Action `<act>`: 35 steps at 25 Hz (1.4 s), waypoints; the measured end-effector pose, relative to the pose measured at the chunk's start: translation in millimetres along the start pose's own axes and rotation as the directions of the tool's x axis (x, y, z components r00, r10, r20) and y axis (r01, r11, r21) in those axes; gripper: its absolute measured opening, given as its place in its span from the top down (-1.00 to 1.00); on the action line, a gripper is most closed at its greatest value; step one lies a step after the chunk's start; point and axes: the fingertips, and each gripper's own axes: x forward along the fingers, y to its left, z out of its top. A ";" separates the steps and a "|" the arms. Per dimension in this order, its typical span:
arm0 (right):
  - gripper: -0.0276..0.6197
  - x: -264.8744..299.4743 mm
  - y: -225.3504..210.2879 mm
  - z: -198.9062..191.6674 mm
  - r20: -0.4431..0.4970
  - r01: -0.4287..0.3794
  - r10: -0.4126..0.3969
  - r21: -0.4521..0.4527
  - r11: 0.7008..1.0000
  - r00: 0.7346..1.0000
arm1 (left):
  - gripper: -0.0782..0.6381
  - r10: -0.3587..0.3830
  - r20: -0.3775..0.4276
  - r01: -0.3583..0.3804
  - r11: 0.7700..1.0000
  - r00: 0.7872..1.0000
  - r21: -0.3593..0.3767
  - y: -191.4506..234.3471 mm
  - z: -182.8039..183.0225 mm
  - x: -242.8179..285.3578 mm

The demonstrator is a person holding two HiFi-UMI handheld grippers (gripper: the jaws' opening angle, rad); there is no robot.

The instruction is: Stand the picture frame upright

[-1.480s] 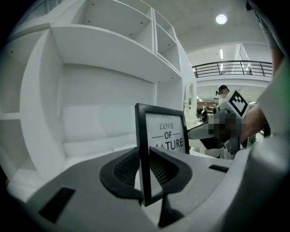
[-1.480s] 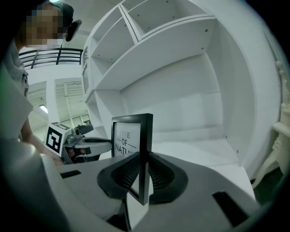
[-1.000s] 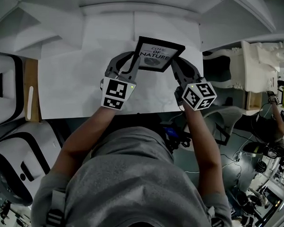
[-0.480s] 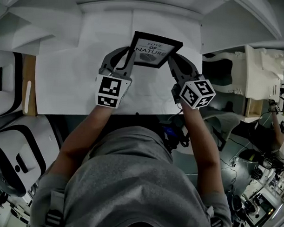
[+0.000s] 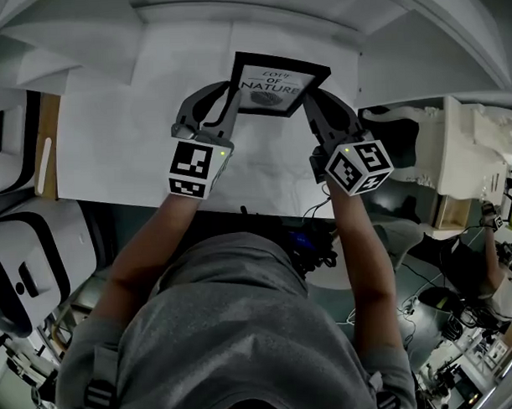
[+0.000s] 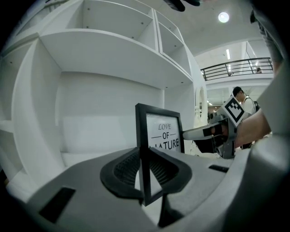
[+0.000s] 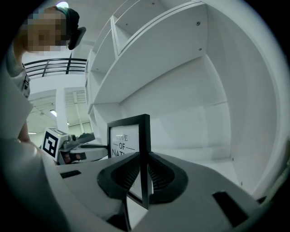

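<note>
Two grips on one picture frame [image 5: 277, 83]: left gripper [image 5: 233, 91] pinched narrow on the left border, right gripper [image 5: 309, 101] pinched narrow on the right border, thin black moulding squeezed between ribbed pads in each gripper view.

Held between the two tools, straight ahead of both, over the far part of the white shelf board [image 5: 128, 154] and near the back wall [image 5: 258, 11]. Printed face toward the person. Side borders close to vertical in both gripper views, so already about upright in the air. Strongly foreshortened from the head view, so long axis probably up and down, not certain. Neither hand nearer than the other: one at each side, matched in reach.

Coming move, as a judgement: bottom border down onto the board first, just ahead of and between the jaws, then both pinches eased off together.

Hidden or poor:
- back of the frame, so no sight of any prop or its angle;
- gap under the bottom border, covered by jaws and shadow; touching the board or clear of it, impossible to tell;
- lower part of the print, cut off by the jaws in both gripper views.
</note>
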 end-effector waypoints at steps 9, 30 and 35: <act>0.70 5.6 -37.5 17.5 0.032 -0.019 0.019 0.002 1.000 0.999 | 0.60 0.030 0.018 -0.029 0.999 0.999 -0.013 -7.4 11.8 34.3; 0.70 40.5 -144.3 36.8 0.090 0.089 -0.094 0.051 0.995 0.992 | 0.60 -0.003 0.020 0.003 1.000 1.000 0.001 -2.0 18.4 155.9; 0.70 56.7 -168.8 34.3 0.088 0.122 -0.127 0.062 0.991 0.988 | 0.60 -0.014 0.014 0.014 1.000 1.000 0.021 8.3 17.5 189.1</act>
